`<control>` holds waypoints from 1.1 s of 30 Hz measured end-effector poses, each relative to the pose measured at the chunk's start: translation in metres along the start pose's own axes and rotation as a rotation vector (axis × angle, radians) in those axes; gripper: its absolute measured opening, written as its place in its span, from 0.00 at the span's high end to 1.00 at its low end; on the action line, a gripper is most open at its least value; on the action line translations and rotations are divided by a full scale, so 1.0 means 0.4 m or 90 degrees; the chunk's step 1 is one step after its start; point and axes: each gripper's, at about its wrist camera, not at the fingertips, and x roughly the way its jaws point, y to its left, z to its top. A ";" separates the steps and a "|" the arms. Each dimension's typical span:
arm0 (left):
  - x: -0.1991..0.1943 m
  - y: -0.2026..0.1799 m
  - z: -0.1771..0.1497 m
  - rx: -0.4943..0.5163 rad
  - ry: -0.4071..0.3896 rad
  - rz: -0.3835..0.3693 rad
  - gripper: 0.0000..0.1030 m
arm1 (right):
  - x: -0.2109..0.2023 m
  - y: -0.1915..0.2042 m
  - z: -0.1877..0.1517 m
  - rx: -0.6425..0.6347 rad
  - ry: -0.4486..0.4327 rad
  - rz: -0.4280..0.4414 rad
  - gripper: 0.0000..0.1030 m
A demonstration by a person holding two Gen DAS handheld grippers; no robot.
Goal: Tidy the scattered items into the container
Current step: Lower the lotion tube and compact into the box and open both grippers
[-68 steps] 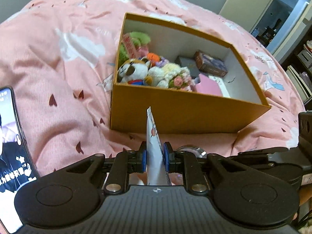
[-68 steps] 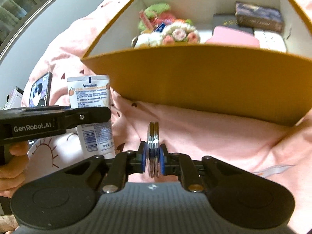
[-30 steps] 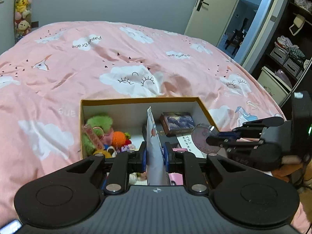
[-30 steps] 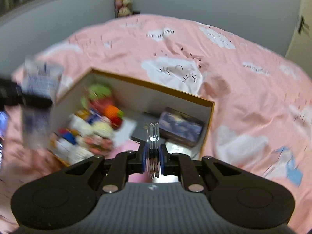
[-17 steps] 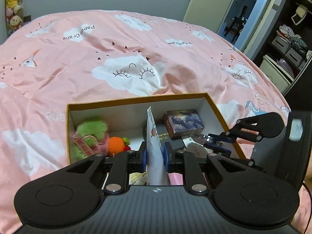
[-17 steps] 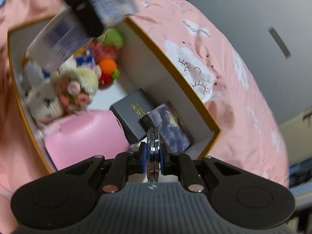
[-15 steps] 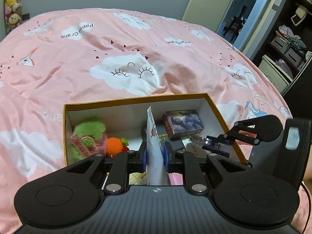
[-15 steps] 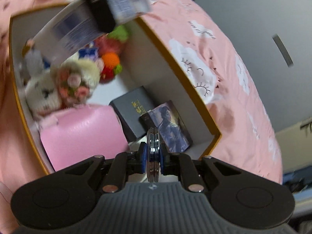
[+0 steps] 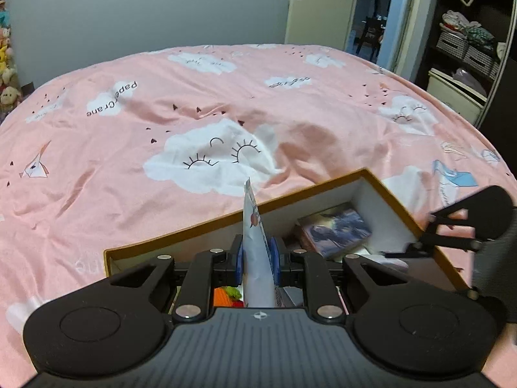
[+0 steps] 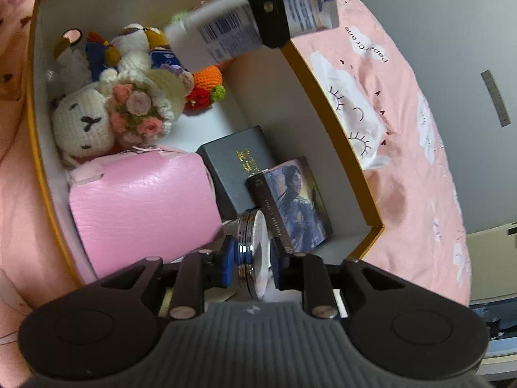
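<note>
Glossy metal compact [image 10: 253, 252], crocheted yarn toys [image 10: 113, 113], matt cardboard box [image 10: 339, 148]

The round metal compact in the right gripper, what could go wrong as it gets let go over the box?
The right gripper has its jaws opening with the round metal compact standing on edge between them. It may roll or tip onto the illustrated box or the pink pouch, not the bare floor. The lotion tube, clamped in the left gripper, hangs over the orange box; the two grippers are close and could bump.
</note>
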 end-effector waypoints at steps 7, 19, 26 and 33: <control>0.067 0.005 0.003 -0.012 -0.005 0.013 0.81 | -0.029 -0.016 -0.010 0.018 -0.001 0.034 0.74; 0.137 -0.039 -0.033 0.027 0.021 0.050 0.82 | -0.045 -0.049 -0.019 0.064 -0.016 0.035 0.72; 0.134 -0.013 -0.025 -0.039 0.108 0.030 0.83 | -0.039 -0.047 -0.026 0.077 -0.017 0.035 0.71; 0.139 0.017 -0.011 -0.094 0.162 0.029 0.83 | -0.039 -0.048 -0.027 0.085 -0.025 0.034 0.71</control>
